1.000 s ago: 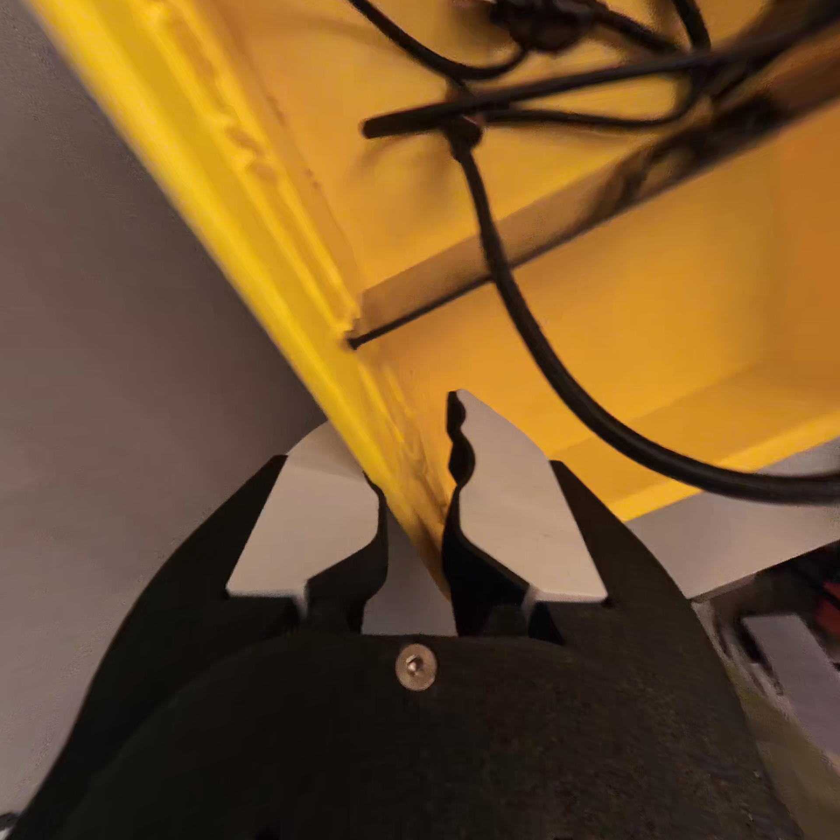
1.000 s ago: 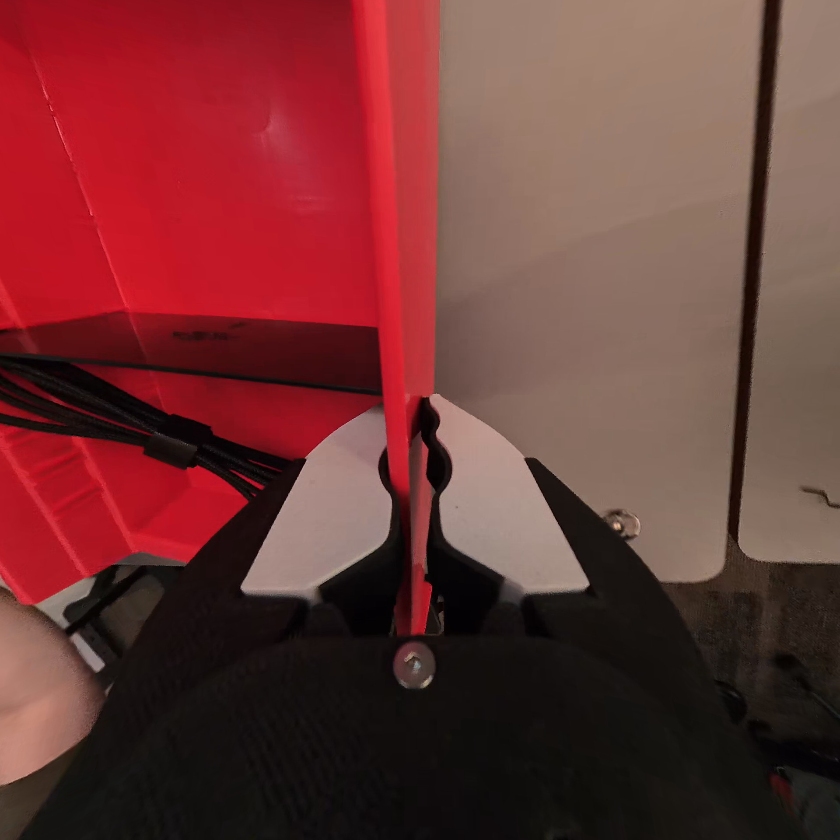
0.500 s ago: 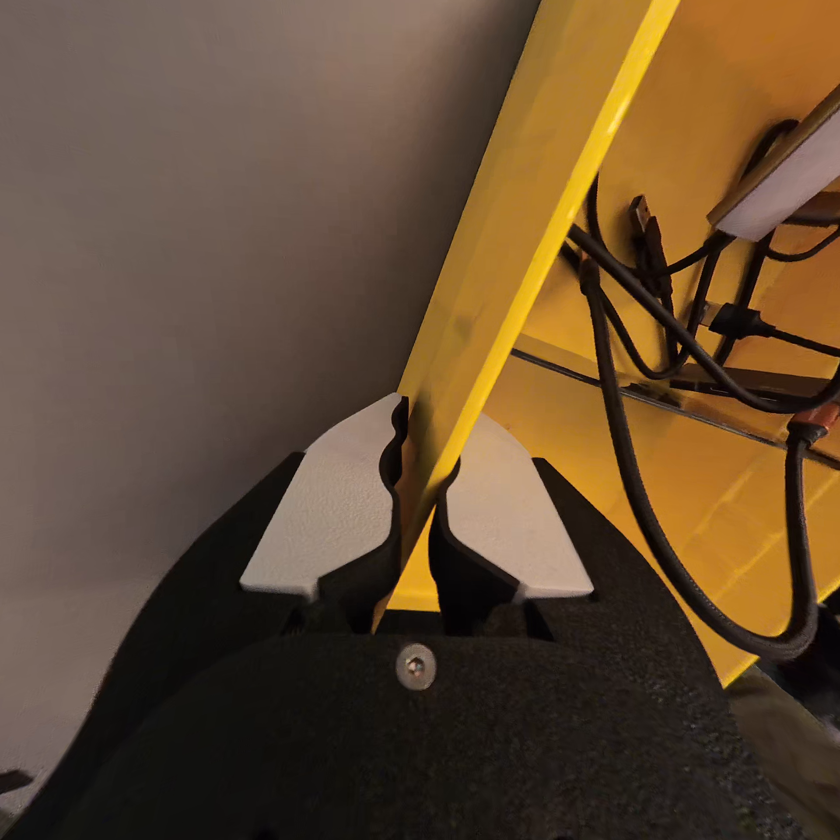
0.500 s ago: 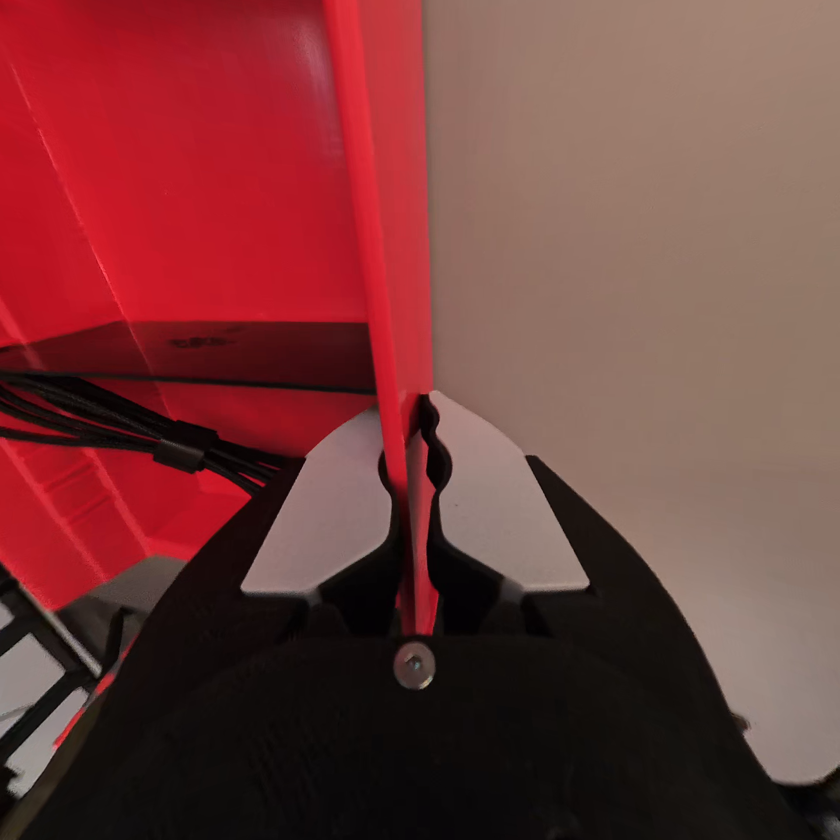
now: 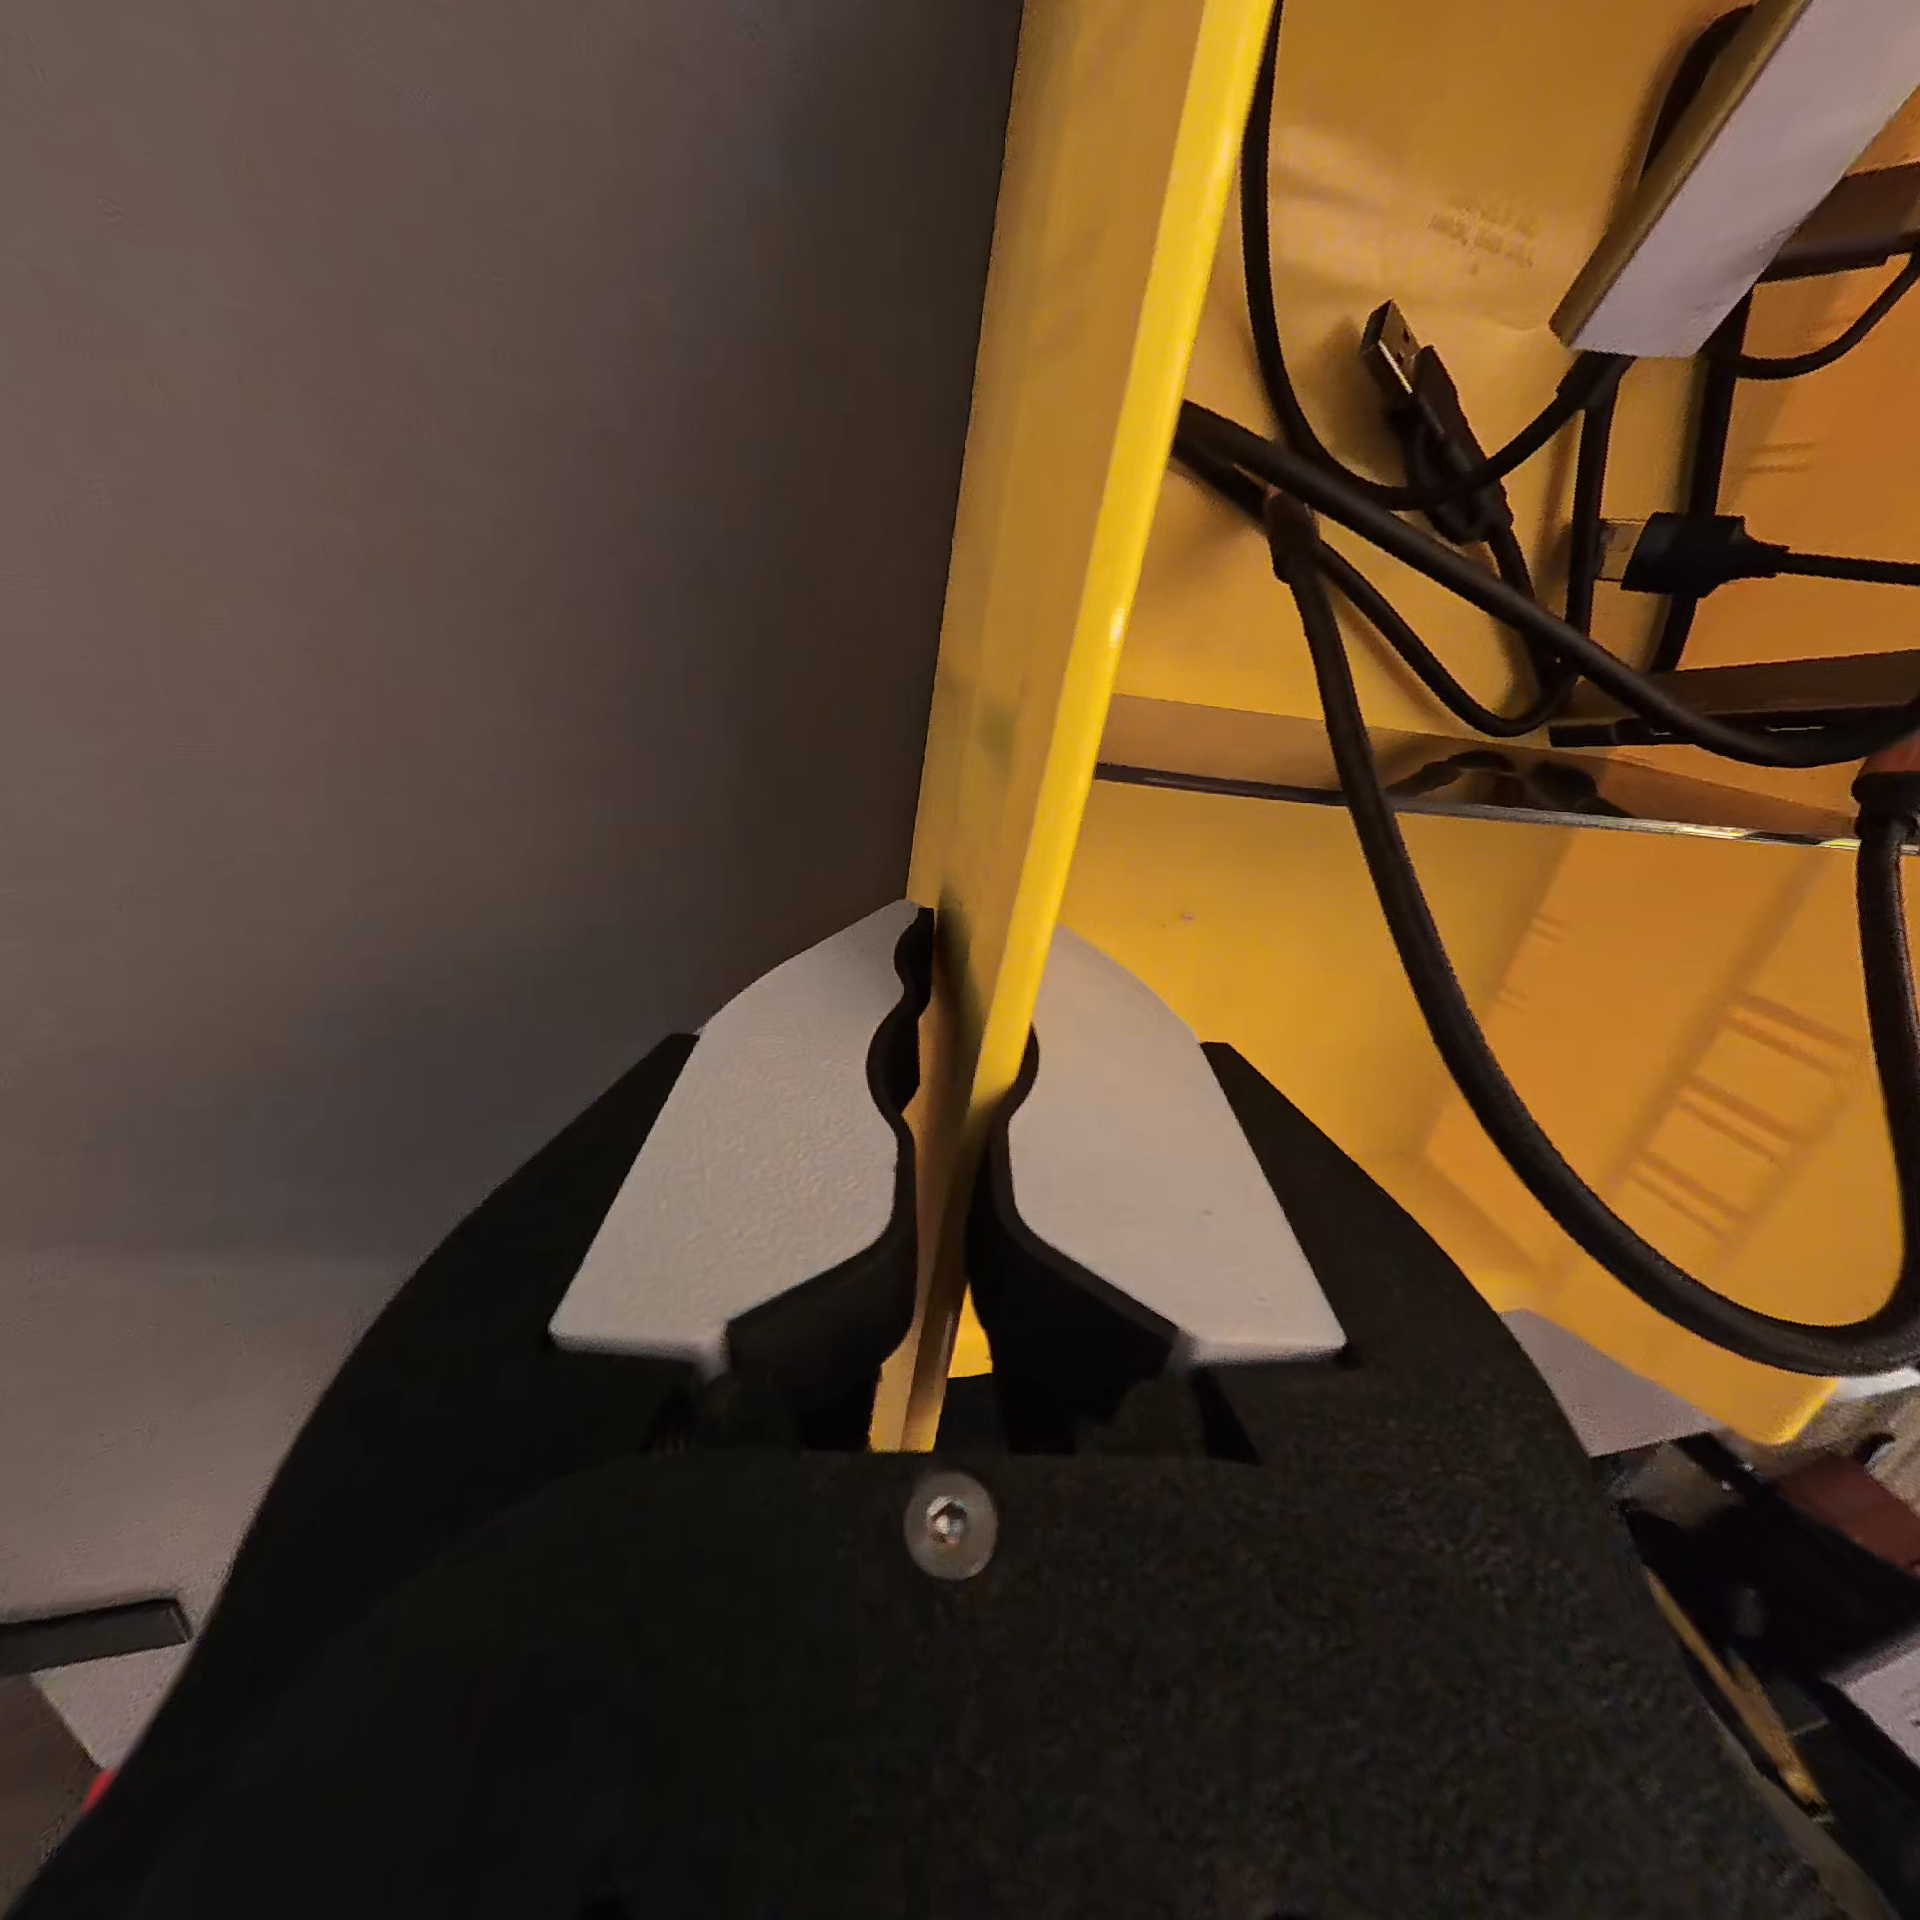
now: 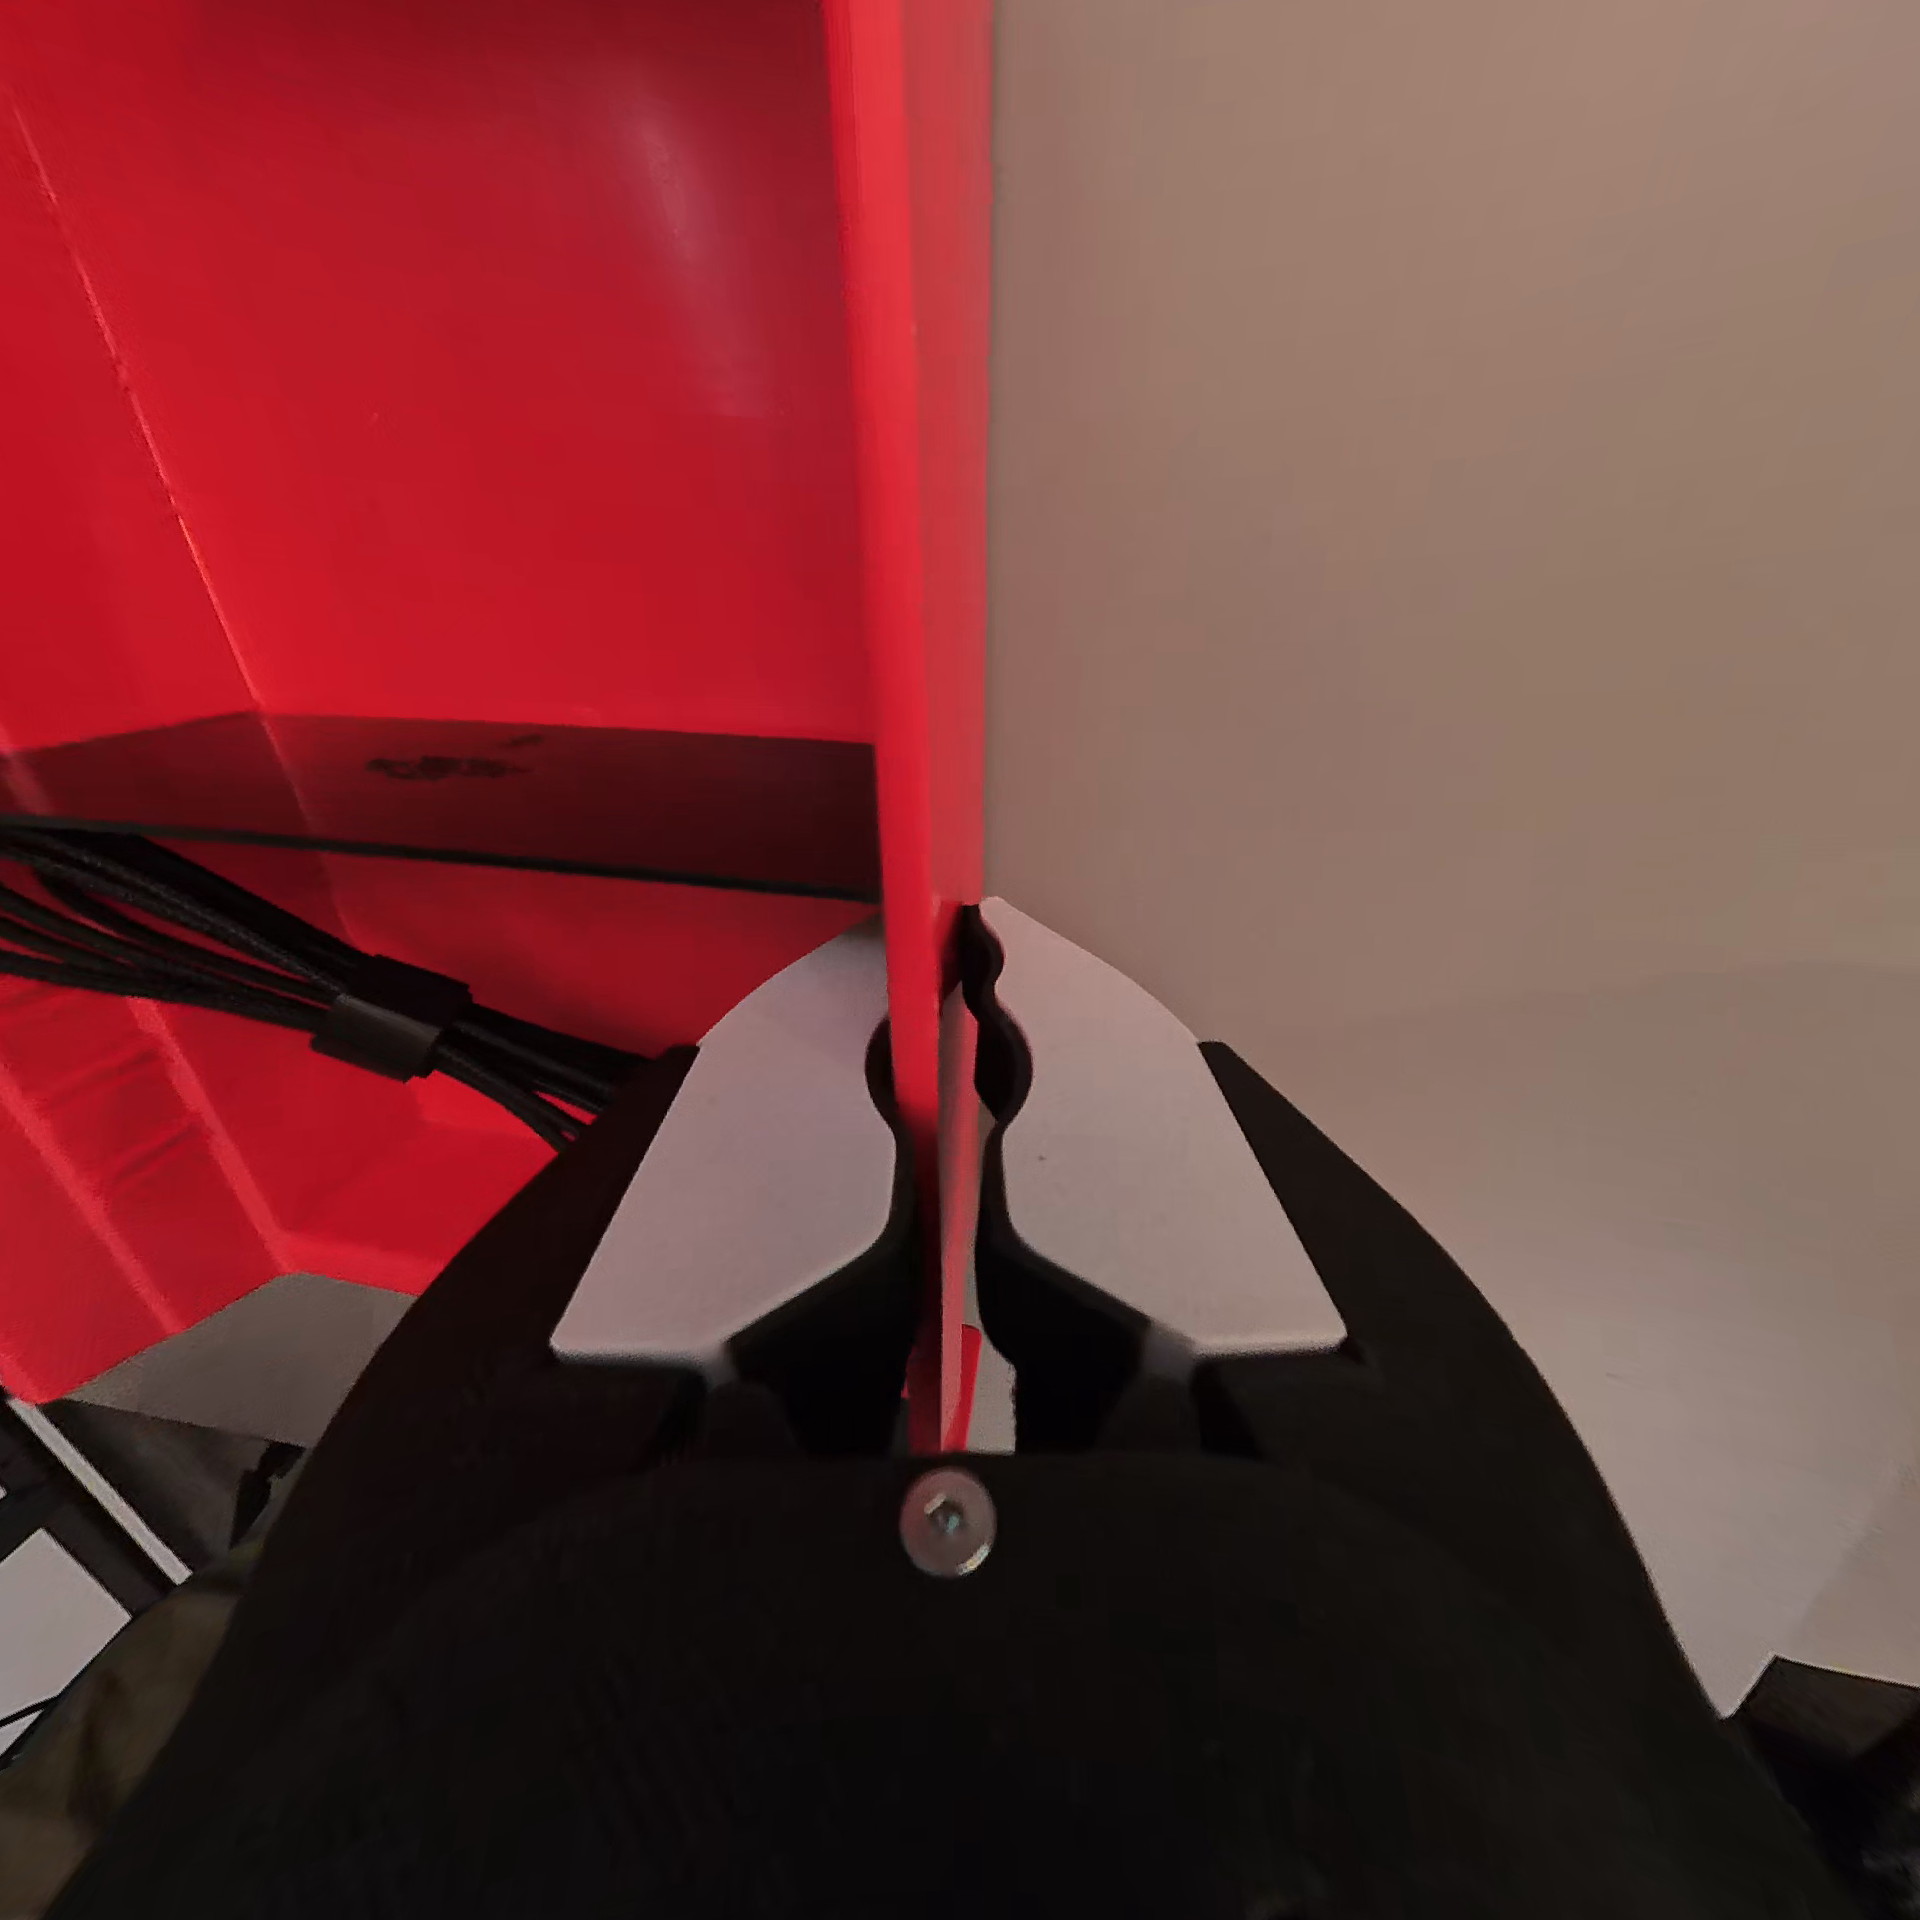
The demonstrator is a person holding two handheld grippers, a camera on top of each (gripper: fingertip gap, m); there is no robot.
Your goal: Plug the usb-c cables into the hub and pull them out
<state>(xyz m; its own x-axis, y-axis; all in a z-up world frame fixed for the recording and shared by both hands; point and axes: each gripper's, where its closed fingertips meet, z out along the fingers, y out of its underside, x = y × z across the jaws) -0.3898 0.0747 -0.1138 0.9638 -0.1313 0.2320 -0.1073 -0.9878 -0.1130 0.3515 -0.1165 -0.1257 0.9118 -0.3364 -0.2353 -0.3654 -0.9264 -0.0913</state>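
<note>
My left gripper (image 5: 961,997) is shut on the side wall of a yellow bin (image 5: 1081,520). Inside the bin lie several loose black cables (image 5: 1392,894), one with a bare plug (image 5: 1397,343), and a flat grey hub (image 5: 1745,187) at the upper right. My right gripper (image 6: 951,987) is shut on the side wall of a red bin (image 6: 914,520). That bin holds a bundle of black cables (image 6: 208,966) tied with a black strap (image 6: 379,1029), and a dark flat slab (image 6: 582,800) lies behind them.
A pale tabletop (image 5: 416,623) spreads left of the yellow bin, and also right of the red bin in the right wrist view (image 6: 1455,727). Dark clutter (image 5: 1766,1558) lies off the table at the lower right of the left wrist view. There is about 75 cm between the tips of the two grippers.
The left gripper closed on the yellow bin's wall and the bin swung upright in its view. The right gripper kept its grip on the red bin, which moved over the table.
</note>
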